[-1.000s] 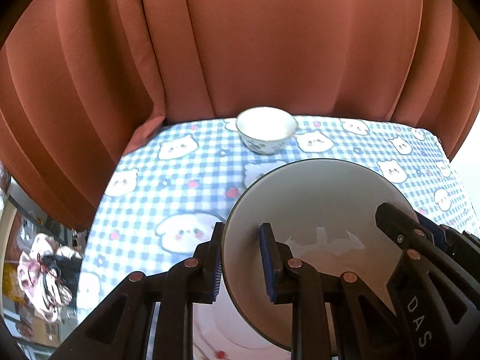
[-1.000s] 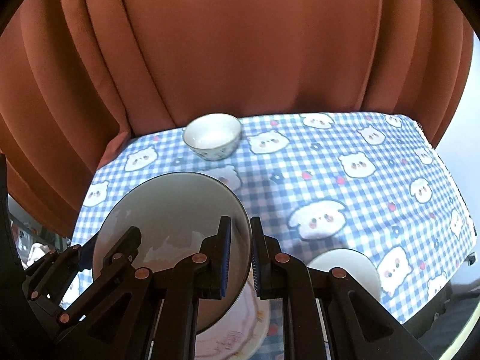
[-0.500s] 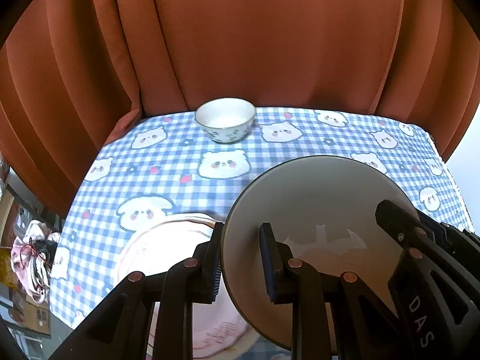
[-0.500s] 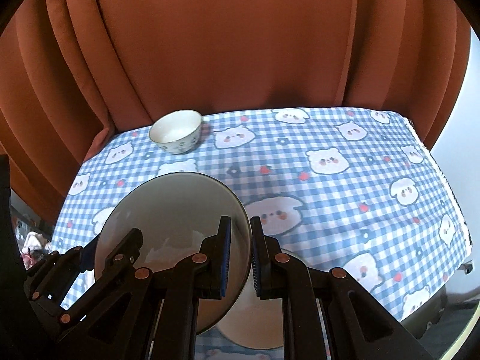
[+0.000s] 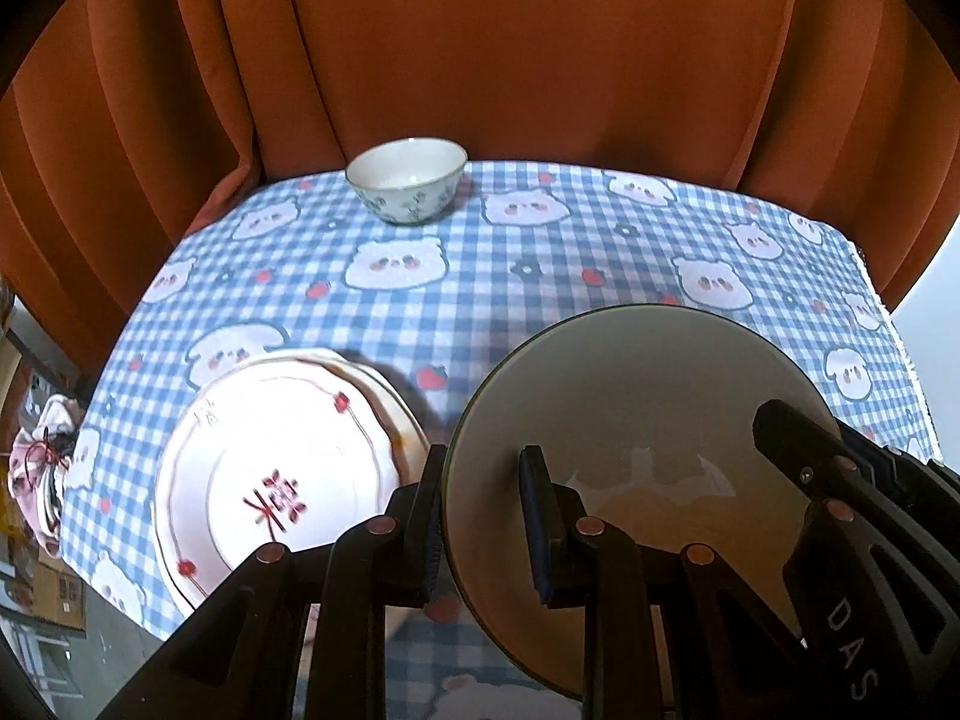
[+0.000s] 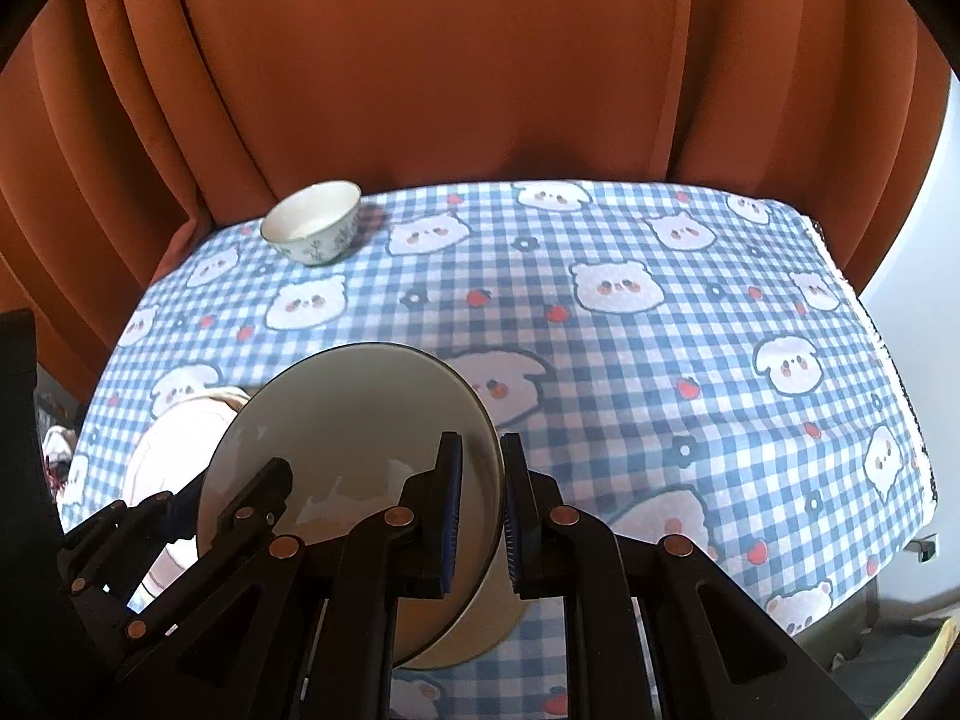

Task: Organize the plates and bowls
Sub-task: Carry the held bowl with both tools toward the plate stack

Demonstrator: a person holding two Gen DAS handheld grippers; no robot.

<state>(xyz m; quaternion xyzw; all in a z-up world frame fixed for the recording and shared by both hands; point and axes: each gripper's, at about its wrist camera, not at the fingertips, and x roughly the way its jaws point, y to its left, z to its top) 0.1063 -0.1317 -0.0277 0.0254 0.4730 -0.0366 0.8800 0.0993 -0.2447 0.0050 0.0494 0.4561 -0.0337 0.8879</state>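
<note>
Both grippers hold one grey plate (image 5: 636, 396) above the table, tilted. My left gripper (image 5: 486, 510) is shut on its left rim; my right gripper (image 6: 480, 510) is shut on its right rim, and the plate shows in the right wrist view (image 6: 348, 420) too. Below it on the left lie stacked pink plates (image 5: 282, 450) with a red character, partly seen in the right wrist view (image 6: 174, 438). A white dish (image 6: 480, 630) lies under the held plate. A small patterned bowl (image 5: 408, 186) stands at the far left edge, also in the right wrist view (image 6: 312, 228).
The table has a blue checked cloth with bear faces (image 6: 660, 360). An orange curtain (image 5: 480, 60) hangs right behind the table. The table's right edge (image 6: 900, 420) drops off to the floor. Clutter lies on the floor at left (image 5: 42, 480).
Both grippers with the grey plate have pulled back and shifted right. The pink plates have come into fuller view at left, and the small bowl appears farther away.
</note>
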